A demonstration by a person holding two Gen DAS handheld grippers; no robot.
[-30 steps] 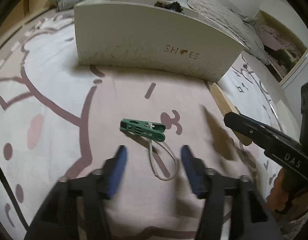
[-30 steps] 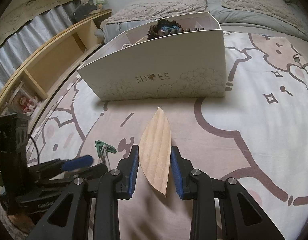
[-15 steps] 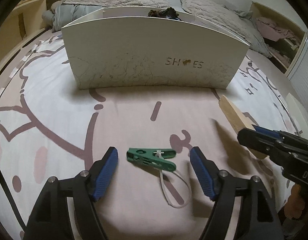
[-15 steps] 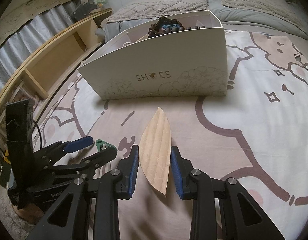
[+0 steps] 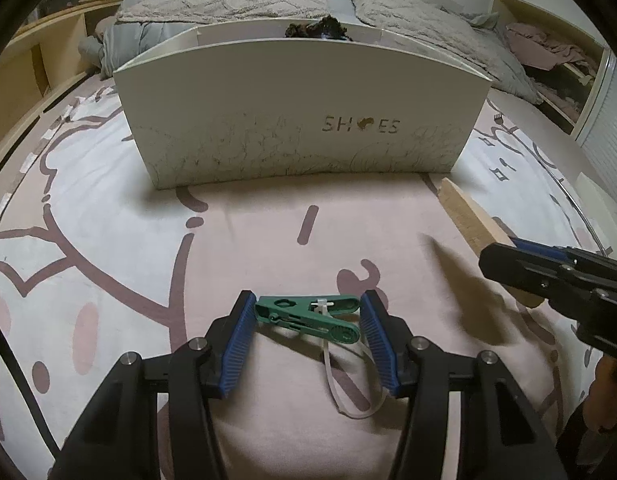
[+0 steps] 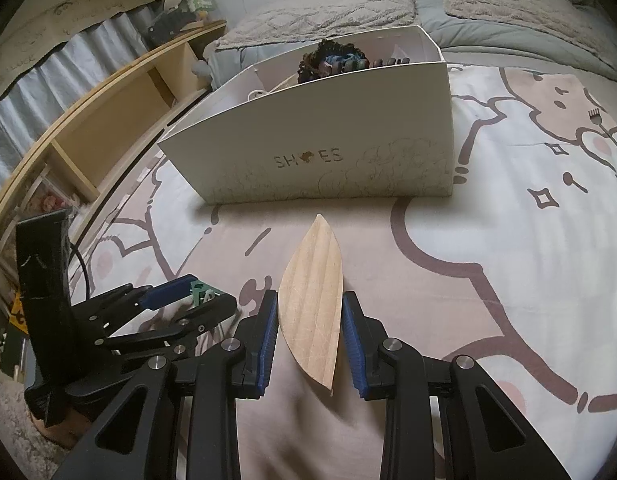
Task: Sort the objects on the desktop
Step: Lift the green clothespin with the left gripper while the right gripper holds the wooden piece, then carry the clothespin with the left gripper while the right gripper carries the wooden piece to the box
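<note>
Lying crosswise between the left gripper's (image 5: pixel 307 312) parted pads, the green plastic clothes peg (image 5: pixel 308 317) touches both. The right gripper (image 6: pixel 309 306) clasps a leaf-shaped wooden piece (image 6: pixel 312 300) pointing toward the white cardboard shoe box (image 6: pixel 328 148).

Box front, left wrist view: "SH ES" in tan letters on the white box (image 5: pixel 300 120), dark heart-like mark in place of the O.
Box front, right wrist view: same "SH ES" wording, left of centre on the near wall.
Other lettering: none legible.
</note>
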